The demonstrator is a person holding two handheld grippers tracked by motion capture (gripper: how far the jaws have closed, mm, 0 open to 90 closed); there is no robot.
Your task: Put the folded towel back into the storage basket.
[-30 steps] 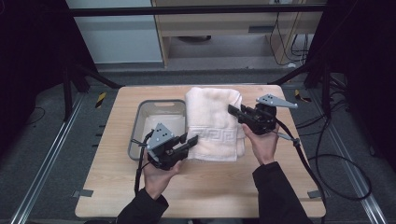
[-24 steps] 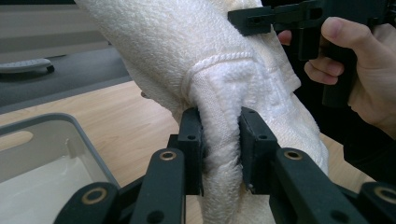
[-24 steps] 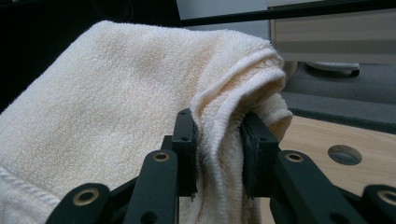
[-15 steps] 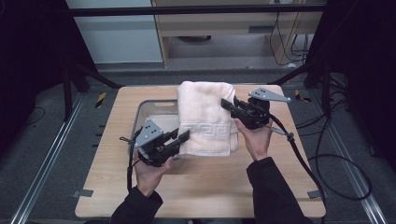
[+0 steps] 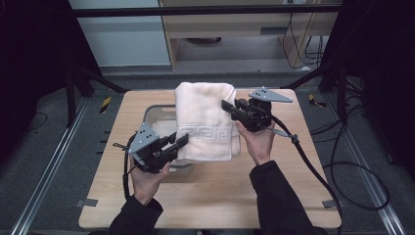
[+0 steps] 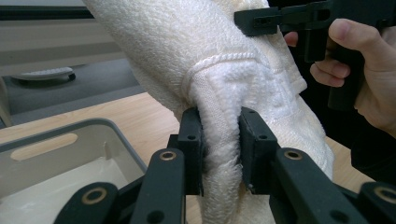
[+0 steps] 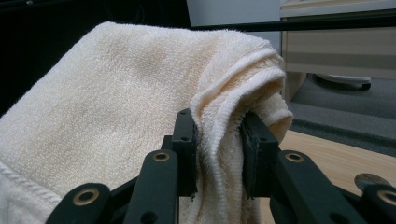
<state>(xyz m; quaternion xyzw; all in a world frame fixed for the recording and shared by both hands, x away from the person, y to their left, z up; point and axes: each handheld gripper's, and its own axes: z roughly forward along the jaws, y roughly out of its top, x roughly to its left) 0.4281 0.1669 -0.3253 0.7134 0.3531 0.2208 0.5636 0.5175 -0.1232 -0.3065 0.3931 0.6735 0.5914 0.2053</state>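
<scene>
**Folded towel held at two ends above the bin**

The left tool [image 5: 180,141] is clamped on the near edge of the folded towel [image 5: 205,120]; in the left gripper view its two black jaws pinch a thick bunch of terry just below the corded hem. The right tool [image 5: 226,105] is closed on the towel's right side, farther from the person, and its own view shows the pads squeezing a rolled fold of cloth [image 7: 219,140].

So the towel hangs between the two tools, off the counter [image 5: 274,196], with its long axis running from the near side toward the far edge. It sits directly over the grey plastic bin [image 5: 155,113], which lies left of the counter's middle and shows past the towel's left side; the left gripper view shows the bin's rim and handle slot [image 6: 44,145] close below. The left tool is the one nearer the bin. Judging from this, the coming move turns on lowering the towel straight down, since the bin lies beneath it.
</scene>
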